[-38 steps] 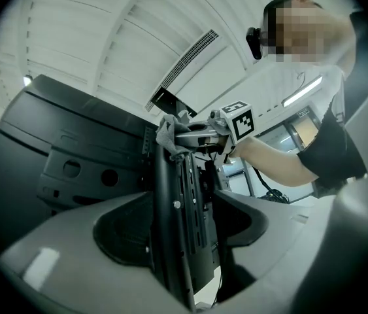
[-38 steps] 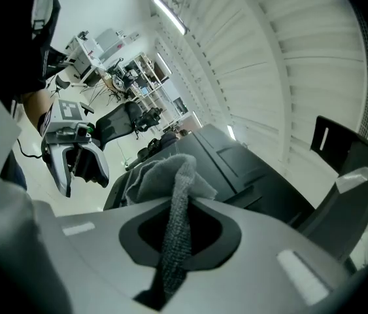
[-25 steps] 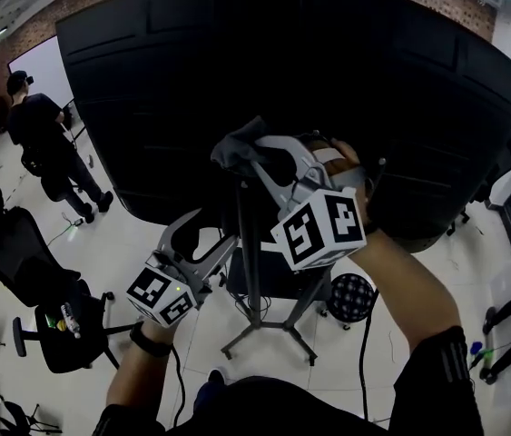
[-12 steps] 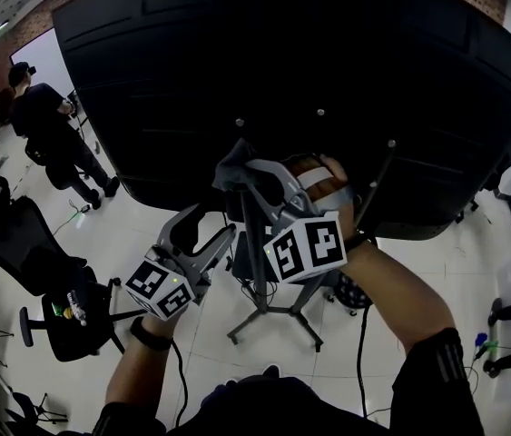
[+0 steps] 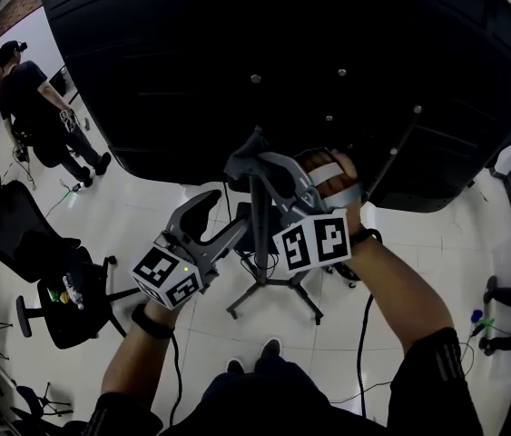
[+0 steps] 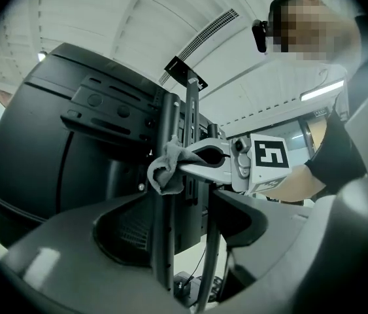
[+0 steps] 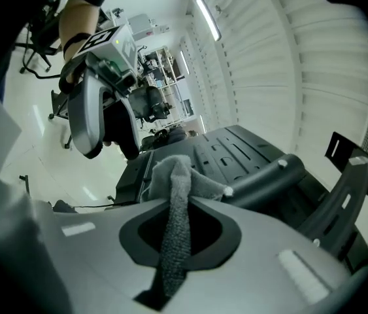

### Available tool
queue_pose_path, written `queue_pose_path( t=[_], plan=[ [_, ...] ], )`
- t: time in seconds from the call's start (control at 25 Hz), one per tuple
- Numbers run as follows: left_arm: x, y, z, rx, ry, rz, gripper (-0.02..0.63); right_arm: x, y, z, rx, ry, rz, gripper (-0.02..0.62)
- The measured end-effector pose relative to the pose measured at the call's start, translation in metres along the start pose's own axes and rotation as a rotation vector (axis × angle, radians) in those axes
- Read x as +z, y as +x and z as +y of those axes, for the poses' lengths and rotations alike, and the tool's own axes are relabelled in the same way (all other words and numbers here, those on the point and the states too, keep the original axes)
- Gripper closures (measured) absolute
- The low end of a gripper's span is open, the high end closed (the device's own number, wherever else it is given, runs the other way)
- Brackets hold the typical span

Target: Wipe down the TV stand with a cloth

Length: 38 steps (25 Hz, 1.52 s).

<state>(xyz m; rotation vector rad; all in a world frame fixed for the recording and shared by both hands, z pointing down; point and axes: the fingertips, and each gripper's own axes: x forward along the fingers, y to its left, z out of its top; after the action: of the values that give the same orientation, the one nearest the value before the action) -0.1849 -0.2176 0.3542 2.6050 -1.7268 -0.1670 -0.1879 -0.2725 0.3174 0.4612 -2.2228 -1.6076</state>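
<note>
The right gripper (image 5: 255,169) pinched a grey cloth (image 7: 176,175) tight between its jaws, against the upright post (image 5: 260,234) of the TV stand, just below the black TV back (image 5: 237,53). The left gripper (image 5: 221,218) had its jaws spread, with the post showing between them.

The cloth (image 5: 240,165) in the right tongs (image 5: 250,160) touches the TV stand pole (image 5: 260,243), left tongs (image 5: 219,214) lower left
</note>
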Motion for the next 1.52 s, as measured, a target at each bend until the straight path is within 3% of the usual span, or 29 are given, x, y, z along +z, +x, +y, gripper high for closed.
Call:
queue_pose_path(
  t=[0.2,0.72,1.52],
  plan=[
    [-0.022,-0.002,0.0,-0.031,-0.018,0.02,0.299,-0.009,0.008,0.038,0.033,-0.011,0.044,0.58],
    [-0.11,-0.003,0.014,-0.049,-0.111,0.075,0.295,-0.038,0.019,0.135,0.106,0.082,0.105,0.58],
    [-0.29,-0.007,0.04,-0.078,-0.18,0.265,0.279,-0.089,0.047,0.318,0.302,0.179,0.182,0.58]
  ],
)
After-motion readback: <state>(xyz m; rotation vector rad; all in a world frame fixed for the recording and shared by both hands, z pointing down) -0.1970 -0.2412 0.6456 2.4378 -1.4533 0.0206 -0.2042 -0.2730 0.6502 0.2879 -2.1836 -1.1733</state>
